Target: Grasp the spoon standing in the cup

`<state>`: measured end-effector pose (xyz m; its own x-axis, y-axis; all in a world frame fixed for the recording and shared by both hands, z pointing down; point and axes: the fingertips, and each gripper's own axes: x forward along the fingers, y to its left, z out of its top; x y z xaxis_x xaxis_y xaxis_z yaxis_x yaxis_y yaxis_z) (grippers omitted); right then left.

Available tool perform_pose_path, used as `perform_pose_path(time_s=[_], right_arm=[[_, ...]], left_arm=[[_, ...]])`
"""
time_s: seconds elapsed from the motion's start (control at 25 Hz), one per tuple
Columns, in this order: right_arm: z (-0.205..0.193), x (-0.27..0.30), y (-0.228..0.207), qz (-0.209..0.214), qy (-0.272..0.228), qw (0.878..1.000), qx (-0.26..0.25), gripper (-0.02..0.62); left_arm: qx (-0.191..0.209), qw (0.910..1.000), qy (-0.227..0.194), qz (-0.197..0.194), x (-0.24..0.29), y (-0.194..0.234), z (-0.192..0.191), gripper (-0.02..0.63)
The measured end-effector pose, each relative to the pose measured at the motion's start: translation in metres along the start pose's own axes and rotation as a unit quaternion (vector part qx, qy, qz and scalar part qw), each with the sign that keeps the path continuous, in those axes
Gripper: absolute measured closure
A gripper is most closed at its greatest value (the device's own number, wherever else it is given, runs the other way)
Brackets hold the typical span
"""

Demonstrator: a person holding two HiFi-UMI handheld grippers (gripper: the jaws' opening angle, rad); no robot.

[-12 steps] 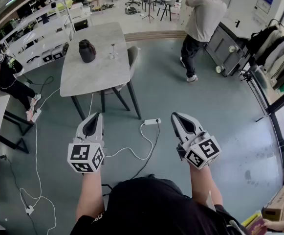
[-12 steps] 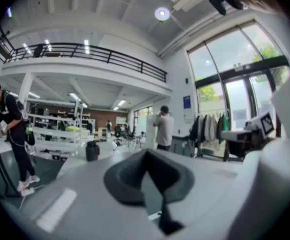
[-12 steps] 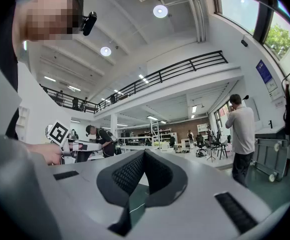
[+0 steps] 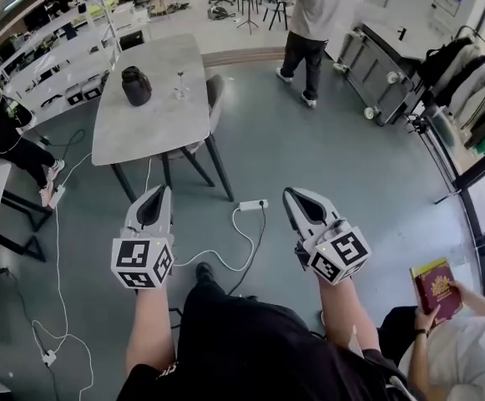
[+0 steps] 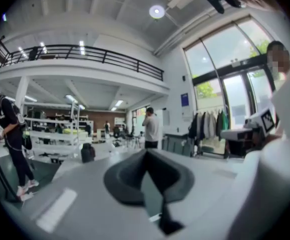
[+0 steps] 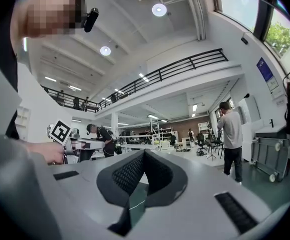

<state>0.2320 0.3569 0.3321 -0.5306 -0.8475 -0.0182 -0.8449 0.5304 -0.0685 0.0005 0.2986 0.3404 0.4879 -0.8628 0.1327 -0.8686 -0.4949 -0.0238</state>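
Head view, spoon [image 4: 180,79] in cup [image 4: 179,95] on table [image 4: 154,128], well beyond left tool [image 4: 164,190] and right tool [image 4: 287,193], both closed

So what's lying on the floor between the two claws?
A white power strip and its white cable, on the floor between the left claw and right claw. The head view shows it.

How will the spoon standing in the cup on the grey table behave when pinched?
Probably light and stiff: the spoon shows only as a thin upright sliver. It likely leans loose in the cup, so it may swing when touched. The cup looks small and narrow on the table, so a sideways pull might tip it.
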Motion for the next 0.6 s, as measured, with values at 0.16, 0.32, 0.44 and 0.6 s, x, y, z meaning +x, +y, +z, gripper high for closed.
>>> perform_pose_path(time_s=[0.16,0.32,0.44,0.6], right_arm=[[-0.009,0.021,-0.008,0.005,0.011,1.0,0.007,0.604],[-0.016,0.063,-0.019,0.014,0.011,1.0,0.023,0.603],[-0.017,0.106,-0.035,0.002,0.013,1.0,0.027,0.602],[-0.023,0.171,-0.042,0.01,0.034,0.999,0.029,0.601]], left_arm=[[-0.016,0.9999,0.003,0.003,0.022,0.02,-0.011,0.597],[-0.026,0.9997,-0.004,0.002,0.061,0.061,-0.014,0.597],[-0.029,0.9995,-0.008,-0.006,0.099,0.095,-0.01,0.597],[-0.022,0.9996,-0.012,-0.01,0.14,0.142,0.007,0.597]])
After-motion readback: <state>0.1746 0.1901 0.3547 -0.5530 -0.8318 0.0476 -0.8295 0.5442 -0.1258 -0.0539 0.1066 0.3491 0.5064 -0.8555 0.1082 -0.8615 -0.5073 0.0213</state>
